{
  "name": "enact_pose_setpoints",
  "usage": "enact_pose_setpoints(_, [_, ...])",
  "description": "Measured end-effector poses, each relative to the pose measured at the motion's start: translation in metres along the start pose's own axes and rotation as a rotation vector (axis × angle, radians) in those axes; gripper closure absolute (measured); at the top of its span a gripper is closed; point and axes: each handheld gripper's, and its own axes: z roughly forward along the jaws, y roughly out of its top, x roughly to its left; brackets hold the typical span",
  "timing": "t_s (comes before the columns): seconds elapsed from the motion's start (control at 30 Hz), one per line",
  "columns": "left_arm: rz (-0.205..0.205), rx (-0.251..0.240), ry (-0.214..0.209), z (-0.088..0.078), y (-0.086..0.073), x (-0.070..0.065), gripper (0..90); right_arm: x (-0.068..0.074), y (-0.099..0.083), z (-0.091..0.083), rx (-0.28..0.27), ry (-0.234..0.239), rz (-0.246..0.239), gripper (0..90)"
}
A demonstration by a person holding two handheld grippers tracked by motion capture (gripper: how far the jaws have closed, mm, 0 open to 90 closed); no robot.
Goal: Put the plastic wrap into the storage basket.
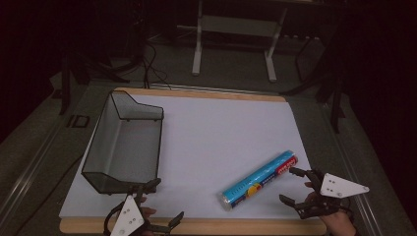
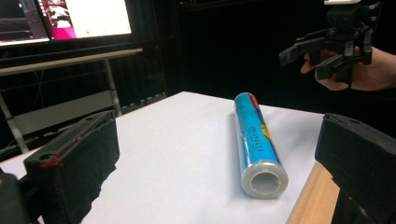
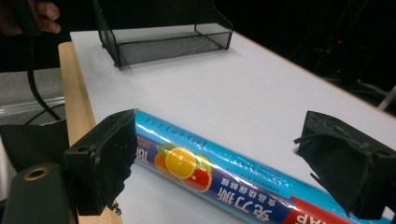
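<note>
A blue roll of plastic wrap [image 1: 260, 179] with a red end and a fruit picture lies slantwise on the white sheet [image 1: 221, 132], at the front right. My right gripper [image 1: 290, 185] is open just right of its red end. In the right gripper view the roll [image 3: 210, 172] runs across between and below the spread jaws of that gripper [image 3: 226, 156], which grip nothing. My left gripper [image 1: 166, 201] is open at the front edge, beside the mesh basket's near end. From the left gripper [image 2: 219, 140] the roll [image 2: 257, 140] points end-on, farther away.
A black wire-mesh basket [image 1: 125, 142] stands empty on the left of the sheet, also as the basket [image 3: 163, 39] far off. A wooden board edge [image 1: 196, 227] runs along the front. Metal stand legs [image 1: 233, 39] and cables lie beyond the table.
</note>
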Motion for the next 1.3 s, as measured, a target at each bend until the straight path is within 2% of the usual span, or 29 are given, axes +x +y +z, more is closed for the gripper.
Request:
enact_pose_setpoints(0.07, [-0.001, -0.002, 0.001, -0.001, 0.000, 0.000, 0.6, -0.005, 0.000, 0.003, 0.036, 0.066, 0.031, 11.4])
enact_pose_setpoints(0.1, [-0.001, -0.003, 0.001, -0.001, 0.000, 0.000, 0.6, -0.007, 0.000, 0.007, 0.079, 0.092, 0.039, 11.5])
enact_pose_setpoints(0.17, [0.000, 0.000, 0.001, -0.002, 0.000, -0.001, 0.6, -0.008, -0.001, 0.010, 0.119, 0.097, 0.024, 11.6])
enact_pose_setpoints(0.23, [-0.001, 0.001, 0.001, -0.003, 0.000, -0.001, 0.6, -0.009, -0.002, 0.012, 0.129, 0.097, 0.027, 11.5])
enact_pose_setpoints(0.3, [-0.002, 0.002, 0.005, -0.005, 0.000, -0.003, 0.6, -0.015, -0.002, 0.016, 0.131, 0.114, 0.055, 10.3])
enact_pose_setpoints(0.33, [-0.002, 0.002, 0.006, -0.006, 0.000, -0.003, 0.6, -0.016, -0.001, 0.017, 0.154, 0.114, 0.046, 10.3])
enact_pose_setpoints(0.37, [-0.003, 0.000, 0.008, -0.006, 0.000, -0.003, 0.6, -0.017, 0.000, 0.018, 0.175, 0.128, 0.044, 10.2])
enact_pose_setpoints(0.43, [-0.002, 0.004, 0.010, -0.007, 0.000, -0.004, 0.6, -0.019, 0.001, 0.020, 0.206, 0.185, 0.056, 9.9])
enact_pose_setpoints(0.57, [-0.001, 0.009, 0.018, -0.008, -0.001, -0.006, 0.6, -0.018, 0.005, 0.027, 0.283, 0.200, 0.010, 10.0])
enact_pose_setpoints(0.63, [-0.002, 0.010, 0.024, -0.010, -0.001, -0.007, 0.6, -0.019, 0.008, 0.031, 0.327, 0.244, -0.001, 10.0])
enact_pose_setpoints(0.77, [-0.005, 0.013, 0.038, -0.011, -0.001, -0.009, 0.6, -0.017, 0.011, 0.042, 0.403, 0.279, -0.057, 10.0])
enact_pose_setpoints(0.83, [-0.006, 0.015, 0.044, -0.012, -0.002, -0.010, 0.6, -0.017, 0.012, 0.046, 0.428, 0.257, -0.114, 11.3])
enact_pose_setpoints(1.07, [-0.002, 0.029, 0.062, -0.014, -0.003, -0.012, 0.6, -0.026, 0.023, 0.055, 0.505, 0.288, -0.218, 13.4])
enact_pose_setpoints(1.2, [0.002, 0.032, 0.077, -0.016, -0.003, -0.012, 0.6, -0.028, 0.029, 0.063, 0.579, 0.313, -0.271, 13.2])
enact_pose_setpoints(1.27, [0.001, 0.032, 0.082, -0.016, -0.003, -0.013, 0.6, -0.028, 0.030, 0.067, 0.607, 0.309, -0.301, 13.3])
enact_pose_setpoints(1.3, [0.002, 0.033, 0.085, -0.017, -0.003, -0.013, 0.6, -0.028, 0.031, 0.069, 0.619, 0.326, -0.305, 13.3])
